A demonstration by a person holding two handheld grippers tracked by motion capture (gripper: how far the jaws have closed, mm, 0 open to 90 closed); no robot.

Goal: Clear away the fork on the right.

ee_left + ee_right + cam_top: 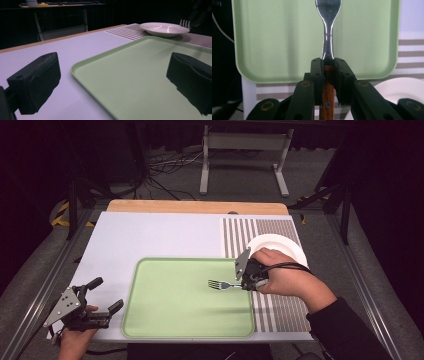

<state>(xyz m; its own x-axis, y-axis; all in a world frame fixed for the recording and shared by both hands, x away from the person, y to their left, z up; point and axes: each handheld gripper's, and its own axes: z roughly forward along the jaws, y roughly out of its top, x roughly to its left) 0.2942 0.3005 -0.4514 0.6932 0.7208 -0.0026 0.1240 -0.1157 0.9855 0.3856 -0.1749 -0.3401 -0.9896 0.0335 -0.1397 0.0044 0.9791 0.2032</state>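
Observation:
A metal fork (220, 284) with a wooden handle (328, 100) hangs over the right part of the green tray (165, 320), tines pointing left. My right gripper (245, 283) is shut on it where the metal neck meets the wood (328, 62). The fork's tines (185, 23) also show far off in the left gripper view, beyond the white plate (163, 28). My left gripper (107, 296) rests at the table's front left corner, beside the tray's left rim (82, 75); its jaws stand wide apart with nothing between them.
The white plate (277, 245) lies on the striped mat (260, 232) just behind my right hand. A white sheet (150, 235) covers the table's left and middle. A metal stand (245, 150) is on the floor past the far edge.

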